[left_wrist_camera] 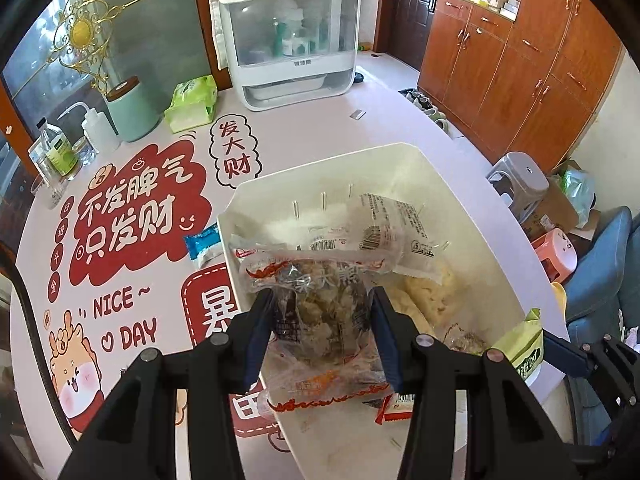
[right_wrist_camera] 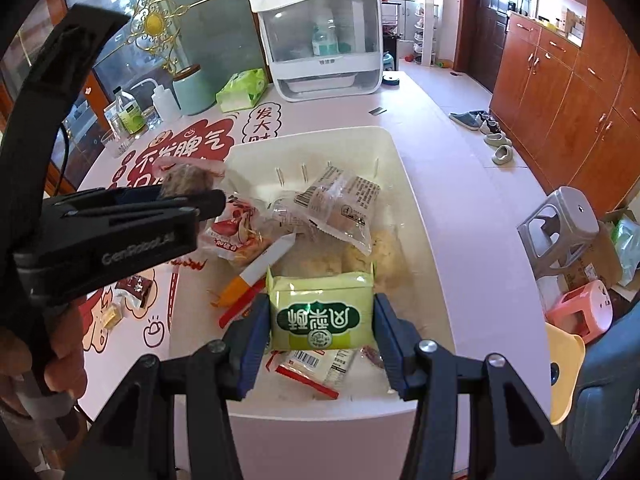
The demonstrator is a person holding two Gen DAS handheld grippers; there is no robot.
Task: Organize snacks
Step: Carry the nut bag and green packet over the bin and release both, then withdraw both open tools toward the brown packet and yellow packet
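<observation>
Green tissue pack beside mint canister.

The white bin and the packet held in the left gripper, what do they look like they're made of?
The white bin looks like rigid, smooth, slightly glossy plastic: even cream walls, moulded slots, soft sheen. The packet in the left gripper looks like thin clear plastic film with red print: it crinkles, glints, and the brownish snack shows through.

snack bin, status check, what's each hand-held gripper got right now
Left hand-held gripper shut on clear snack pack. Right hand-held gripper shut on green snack pack. Both over white bin, already part full. Nothing blocking.
</observation>
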